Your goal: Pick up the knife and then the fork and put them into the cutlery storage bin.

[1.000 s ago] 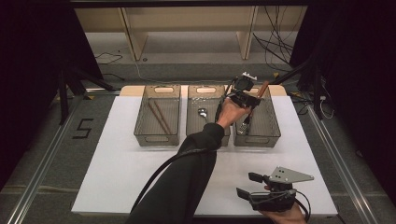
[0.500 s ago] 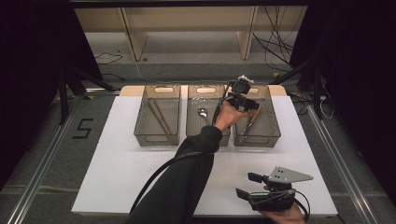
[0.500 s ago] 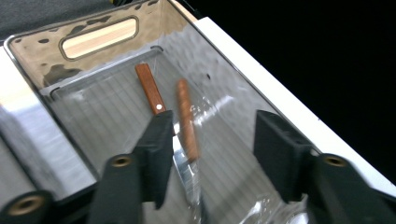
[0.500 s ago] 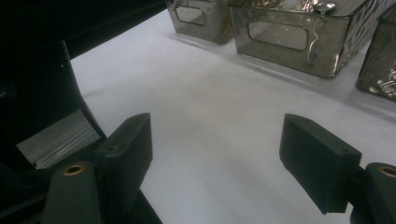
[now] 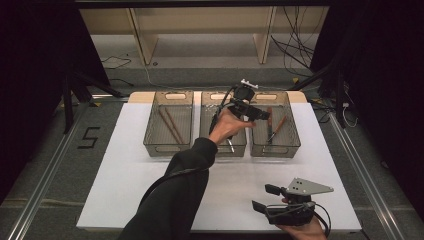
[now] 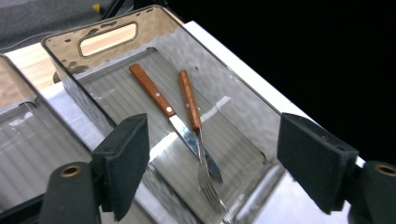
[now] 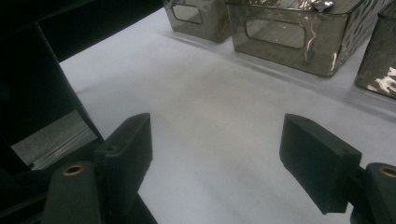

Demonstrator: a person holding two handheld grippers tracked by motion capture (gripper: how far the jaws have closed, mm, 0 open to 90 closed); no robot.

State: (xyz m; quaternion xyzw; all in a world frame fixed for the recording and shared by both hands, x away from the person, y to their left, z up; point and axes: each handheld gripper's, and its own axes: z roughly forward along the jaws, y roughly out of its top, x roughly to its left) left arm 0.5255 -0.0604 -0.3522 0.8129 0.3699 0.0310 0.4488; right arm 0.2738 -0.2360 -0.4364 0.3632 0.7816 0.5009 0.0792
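**Left gripper over the bins, jaws just opened**

Left gripper (image 5: 260,114) hangs above the right-hand bin (image 5: 292,131), jaws apart, nothing between them. A knife (image 5: 269,121) and fork (image 5: 276,128) lie inside. Right gripper (image 5: 265,197) rests low on the white table (image 5: 125,185).

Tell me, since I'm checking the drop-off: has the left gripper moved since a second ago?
Yes. The left gripper has drawn back from over the right bin toward the middle bin, jaws just opened, nothing between them.
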